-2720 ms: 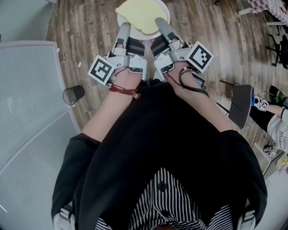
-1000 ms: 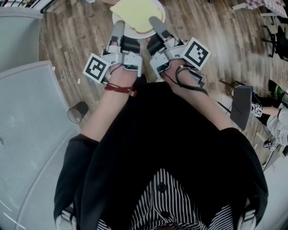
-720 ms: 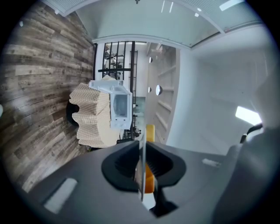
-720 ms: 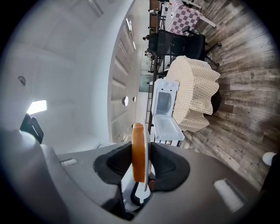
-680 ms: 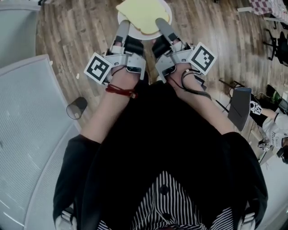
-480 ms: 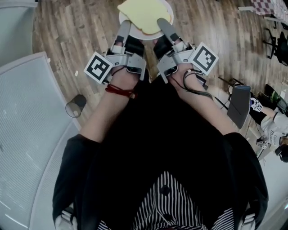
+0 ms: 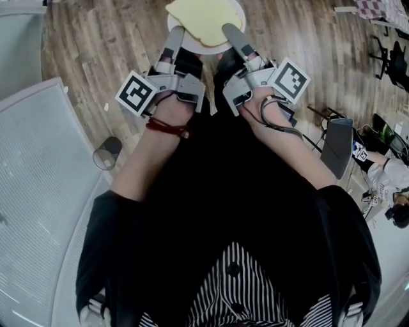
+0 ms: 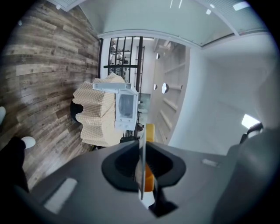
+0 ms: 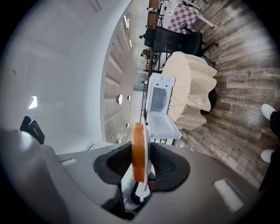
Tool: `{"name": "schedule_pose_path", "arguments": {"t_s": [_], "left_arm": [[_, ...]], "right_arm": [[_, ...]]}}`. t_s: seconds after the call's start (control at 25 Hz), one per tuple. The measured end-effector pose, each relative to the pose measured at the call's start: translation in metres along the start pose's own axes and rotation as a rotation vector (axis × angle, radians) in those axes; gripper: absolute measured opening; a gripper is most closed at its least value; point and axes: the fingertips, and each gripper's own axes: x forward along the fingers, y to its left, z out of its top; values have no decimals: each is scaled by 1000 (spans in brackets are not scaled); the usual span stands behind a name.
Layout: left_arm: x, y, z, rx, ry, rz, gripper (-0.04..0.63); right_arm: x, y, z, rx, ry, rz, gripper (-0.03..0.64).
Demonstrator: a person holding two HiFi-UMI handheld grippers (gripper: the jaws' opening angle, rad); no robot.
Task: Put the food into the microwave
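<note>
In the head view a white plate (image 7: 217,48) carrying a flat yellow slice of food (image 7: 201,16) is held out in front of the person, over the wooden floor. My left gripper (image 7: 177,35) is shut on the plate's left rim and my right gripper (image 7: 229,32) on its right rim. The left gripper view shows the plate (image 8: 141,162) edge-on between the jaws. In the right gripper view the orange-looking food (image 9: 137,148) and the plate's rim sit between the jaws. Ahead stands a white microwave (image 9: 158,99) (image 8: 126,107) with its door (image 9: 162,125) hanging open.
The microwave stands on a table draped in a checkered cloth (image 9: 192,92) (image 8: 94,118). A grey mesh table (image 7: 38,166) lies to the left, with a dark cup (image 7: 105,153) on the floor beside it. A grey seat (image 7: 335,147) and another person (image 7: 390,182) are on the right.
The person has walked on over the floor with the plate; the grey table and the dark cup have shifted in the view. Both grippers keep their hold on the plate.
</note>
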Motion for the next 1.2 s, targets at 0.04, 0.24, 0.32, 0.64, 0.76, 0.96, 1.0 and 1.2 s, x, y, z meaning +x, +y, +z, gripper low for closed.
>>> {"name": "schedule_pose_path", "arguments": {"t_s": [0.04, 0.24, 0.32, 0.64, 0.76, 0.96, 1.0, 1.2], "left_arm": [[2, 0, -1, 0, -1, 0, 44], [35, -9, 9, 15, -25, -3, 44], [68, -18, 17, 14, -46, 3, 46], [100, -28, 20, 70, -83, -25, 46], [135, -34, 12, 70, -91, -26, 46], [182, -39, -2, 82, -87, -26, 46], [190, -39, -4, 80, -88, -25, 46], [223, -38, -10, 83, -91, -16, 46]], "right_arm": [[1, -1, 2, 6, -1, 2, 126], [27, 6, 29, 11, 3, 37, 126], [51, 13, 56, 24, 7, 47, 126], [73, 20, 87, 31, 37, 97, 126], [82, 26, 123, 31, 39, 103, 126], [91, 26, 168, 49, 35, 106, 126], [93, 25, 177, 51, 33, 107, 126], [104, 23, 209, 64, 36, 113, 126]]}}
